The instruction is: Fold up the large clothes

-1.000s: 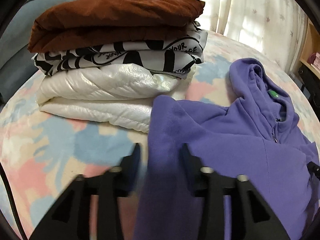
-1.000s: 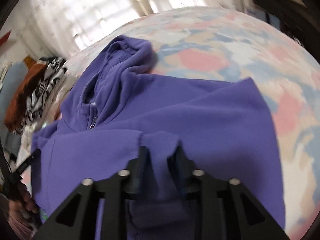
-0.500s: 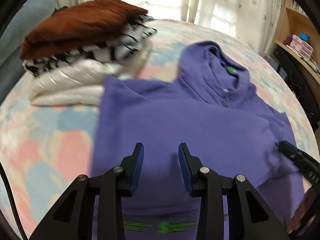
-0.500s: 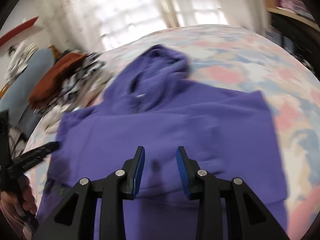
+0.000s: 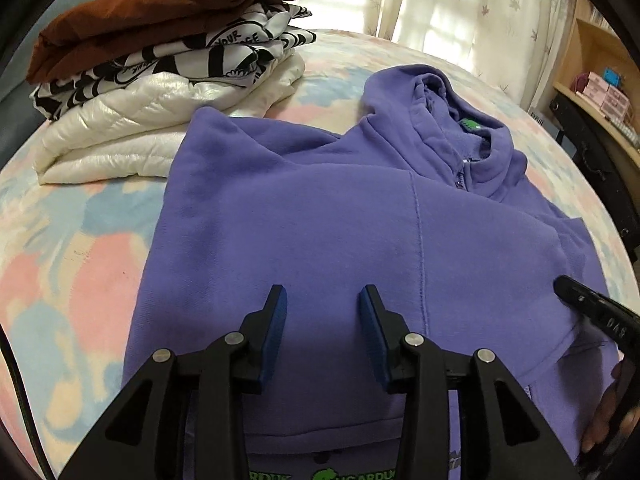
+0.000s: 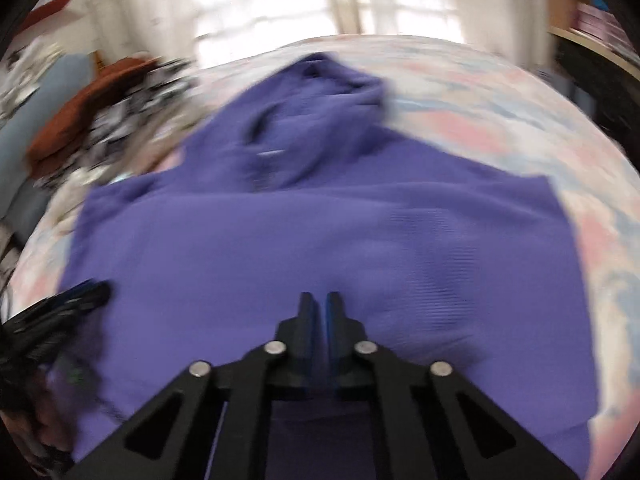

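A purple hoodie point(image 5: 320, 216) lies flat on the bed with its sleeves folded across the chest and its hood at the far end. My left gripper point(image 5: 322, 300) is open and empty, hovering over the hoodie's lower middle. My right gripper point(image 6: 320, 300) is shut with nothing between its pads, above the hoodie point(image 6: 320, 232) in a blurred right wrist view. The right gripper's tip also shows at the right edge of the left wrist view point(image 5: 592, 312).
A stack of folded clothes point(image 5: 160, 72), brown on top, then black-and-white, then white, sits at the far left of the pastel bedspread point(image 5: 72, 248). Curtains hang behind. A wooden shelf point(image 5: 600, 80) and dark furniture stand at the right.
Both grippers let go of the hoodie's sleeves and drew back toward its hem. The left gripper stayed open; the right gripper opened, then shut empty.
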The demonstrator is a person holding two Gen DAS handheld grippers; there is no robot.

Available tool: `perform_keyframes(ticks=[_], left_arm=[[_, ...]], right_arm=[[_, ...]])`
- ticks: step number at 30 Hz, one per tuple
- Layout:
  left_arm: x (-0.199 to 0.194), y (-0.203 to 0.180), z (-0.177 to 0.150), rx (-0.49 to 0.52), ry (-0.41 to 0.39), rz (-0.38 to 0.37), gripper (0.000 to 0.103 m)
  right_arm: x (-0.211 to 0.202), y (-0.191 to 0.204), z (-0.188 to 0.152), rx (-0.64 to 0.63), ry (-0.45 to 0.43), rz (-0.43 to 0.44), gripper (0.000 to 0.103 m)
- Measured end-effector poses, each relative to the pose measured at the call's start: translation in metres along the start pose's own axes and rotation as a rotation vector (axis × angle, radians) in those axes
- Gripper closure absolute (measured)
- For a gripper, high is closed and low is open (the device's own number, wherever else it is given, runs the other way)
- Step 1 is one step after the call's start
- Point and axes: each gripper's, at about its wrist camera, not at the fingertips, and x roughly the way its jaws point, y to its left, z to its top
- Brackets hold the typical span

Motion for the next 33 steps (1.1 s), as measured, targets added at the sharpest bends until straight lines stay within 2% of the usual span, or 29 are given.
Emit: perform_keyframes(ticks=[1,4,5,6,7,10,12,20,26,33], left_arm=[[0.001,0.0,0.0,-0.002,-0.001,-0.003,0.065],[0.002,-0.001,0.001,-0.004,0.0,0.002,0.065],[0.003,-0.001,0.001,-0.006,0.001,0.002,0.065],[0.003,-0.001,0.002,-0.004,0.001,0.002,0.065],[0.003,-0.001,0.002,-0.003,0.002,0.002,0.065],[0.004,-0.001,0.002,0.0,0.007,0.007,0.064],[0.002,-0.001,0.002,0.0,0.015,0.012,0.063],[-0.026,0.001,-0.006,-0.035,0.073,0.078,0.043],[-0.063,0.001,-0.018,-0.031,0.068,0.109,0.04],[-0.116,-0.011,-0.034,0.002,0.031,0.094,0.04]], right_arm=[[-0.002,-0.015,0.0,0.035,0.003,0.033,0.103],[-0.016,-0.042,-0.001,0.095,-0.004,0.058,0.103],[-0.023,-0.044,-0.002,0.084,-0.021,-0.016,0.097],[-0.027,-0.045,-0.003,0.069,-0.033,-0.109,0.096],[-0.029,-0.051,-0.005,0.058,-0.04,-0.161,0.096],[-0.025,-0.073,-0.014,0.13,0.02,-0.11,0.096],[-0.03,-0.078,-0.018,0.146,0.012,-0.088,0.096],[-0.066,-0.062,-0.023,0.183,-0.032,0.016,0.096],[-0.096,-0.045,-0.033,0.178,-0.05,0.067,0.096],[-0.119,-0.028,-0.051,0.174,-0.031,0.123,0.095]])
